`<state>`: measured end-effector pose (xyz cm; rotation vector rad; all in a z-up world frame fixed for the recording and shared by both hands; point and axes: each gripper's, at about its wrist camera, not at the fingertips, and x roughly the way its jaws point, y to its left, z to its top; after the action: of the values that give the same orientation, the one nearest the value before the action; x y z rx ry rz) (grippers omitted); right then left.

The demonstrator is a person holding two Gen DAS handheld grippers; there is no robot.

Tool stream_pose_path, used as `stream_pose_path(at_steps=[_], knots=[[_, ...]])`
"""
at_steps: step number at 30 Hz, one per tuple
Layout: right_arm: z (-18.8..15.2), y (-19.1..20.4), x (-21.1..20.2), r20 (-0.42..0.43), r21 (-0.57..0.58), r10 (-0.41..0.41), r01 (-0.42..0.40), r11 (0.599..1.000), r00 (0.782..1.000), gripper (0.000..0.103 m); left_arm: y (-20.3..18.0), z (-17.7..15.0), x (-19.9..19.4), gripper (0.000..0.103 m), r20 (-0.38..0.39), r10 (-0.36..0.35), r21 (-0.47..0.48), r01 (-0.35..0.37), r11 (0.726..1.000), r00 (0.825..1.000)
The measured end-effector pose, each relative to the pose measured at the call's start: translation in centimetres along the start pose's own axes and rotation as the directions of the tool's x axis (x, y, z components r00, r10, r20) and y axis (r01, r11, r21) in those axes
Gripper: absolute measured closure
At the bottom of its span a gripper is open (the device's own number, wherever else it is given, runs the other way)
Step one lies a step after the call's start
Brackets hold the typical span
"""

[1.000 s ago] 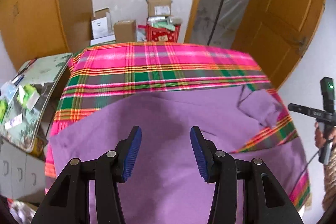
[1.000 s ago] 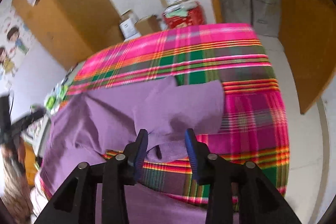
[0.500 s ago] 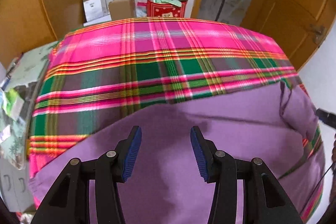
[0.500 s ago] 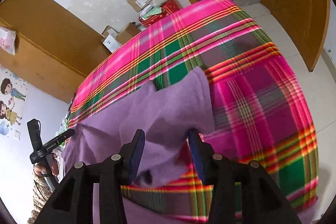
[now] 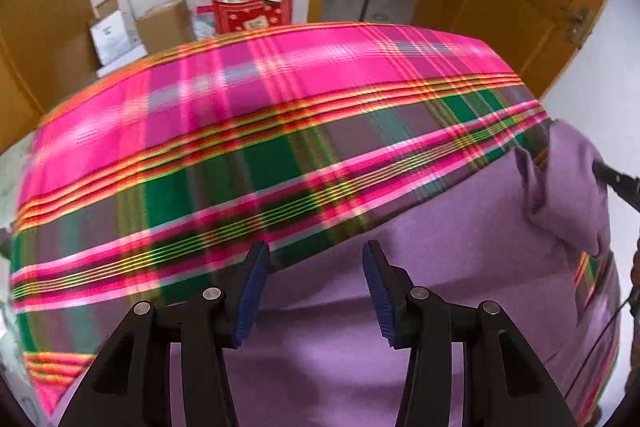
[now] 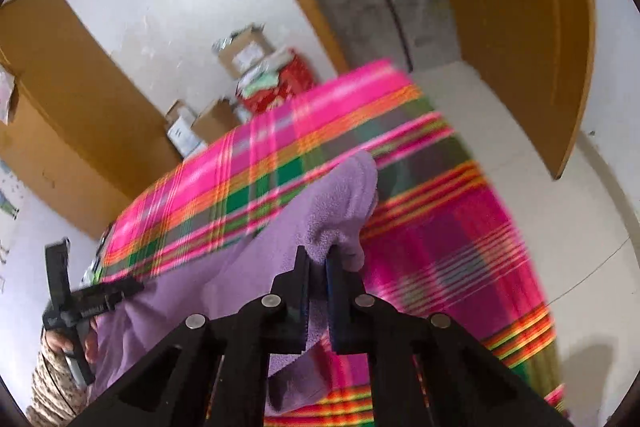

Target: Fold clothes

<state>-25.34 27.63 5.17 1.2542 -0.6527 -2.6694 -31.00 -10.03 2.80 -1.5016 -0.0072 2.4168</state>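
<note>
The left gripper (image 5: pixel 315 283) is open with nothing between its blue pads. It now hangs over the far edge of the purple garment (image 5: pixel 400 307), where a second ago it was over the middle of the cloth. The plaid cover (image 5: pixel 240 131) fills most of the left wrist view, and the garment's upper edge runs just ahead of the fingertips. The garment lies flat below and to the right of this gripper, not in contact with either pad.

At the right edge of the same view, a raised purple sleeve (image 5: pixel 568 187) stands off the surface next to a black part of the other tool.

The right gripper (image 6: pixel 318 263) has just been closing, and the sleeve (image 6: pixel 344 203) is now between its jaws. The pads press on the fleece, which bunches up above the fingertips. Half a second ago the jaws stood apart around the same fold.

Judgement: the sleeve is secured, so it can be drawn inward across the body of the garment as the first fold. The left gripper has no hold yet; it is placed to pin or take the garment's edge.

The surface appears to be a bed or a desk; which one cannot be told.
</note>
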Motion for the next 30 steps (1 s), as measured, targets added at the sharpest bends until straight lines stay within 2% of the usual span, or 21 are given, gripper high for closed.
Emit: stream_pose_path(at_steps=[2, 5, 8, 16, 17, 19, 20, 22, 26, 30], knots=[[0.8, -0.7, -0.5, 0.037, 0.007, -0.029, 0.029, 1.000, 0.999, 0.096, -0.4, 0.1, 0.6, 0.053, -0.013, -0.022, 0.015, 0.022, 1.000, 1.000], [1.3, -1.9, -1.3, 0.092, 0.011, -0.079, 0.078, 0.997, 0.993, 0.096, -1.7, 0.0, 1.0, 0.053, -0.022, -0.008, 0.073, 0.009, 0.997, 1.000], [1.6, -2.9, -1.5, 0.120, 0.028, -0.107, 0.104, 0.994, 0.987, 0.096, -2.5, 0.2, 1.2, 0.053, -0.028, -0.018, 0.090, 0.020, 0.996, 0.999], [2.1, -6.2, -2.0, 0.174, 0.082, -0.187, 0.175, 0.981, 0.967, 0.096, -4.3, 0.3, 1.9, 0.053, -0.034, 0.022, 0.149, -0.016, 0.989, 0.999], [2.2, -6.5, -2.0, 0.179, 0.089, -0.193, 0.180, 0.980, 0.965, 0.096, -4.6, 0.4, 2.1, 0.055, -0.034, 0.033, 0.156, -0.027, 0.987, 0.999], [2.3, -7.2, -2.2, 0.188, 0.101, -0.202, 0.186, 0.977, 0.961, 0.096, -5.1, 0.5, 2.3, 0.070, -0.028, 0.043, 0.167, -0.038, 0.985, 0.999], [2.4, -7.4, -2.3, 0.192, 0.104, -0.206, 0.189, 0.976, 0.959, 0.096, -5.3, 0.7, 2.4, 0.074, -0.027, 0.048, 0.169, -0.043, 0.985, 0.998], [2.4, -7.8, -2.5, 0.201, 0.110, -0.214, 0.195, 0.975, 0.956, 0.096, -6.0, 0.8, 2.6, 0.091, -0.029, 0.060, 0.186, -0.053, 0.981, 0.998], [2.3, -8.8, -2.7, 0.205, 0.129, -0.213, 0.189, 0.973, 0.955, 0.096, -7.6, 0.8, 2.6, 0.098, -0.016, 0.107, 0.251, -0.099, 0.963, 0.994], [2.1, -9.6, -3.0, 0.210, 0.147, -0.212, 0.183, 0.972, 0.954, 0.096, -7.5, 1.5, 1.8, 0.099, 0.025, 0.082, 0.200, -0.085, 0.976, 0.996]])
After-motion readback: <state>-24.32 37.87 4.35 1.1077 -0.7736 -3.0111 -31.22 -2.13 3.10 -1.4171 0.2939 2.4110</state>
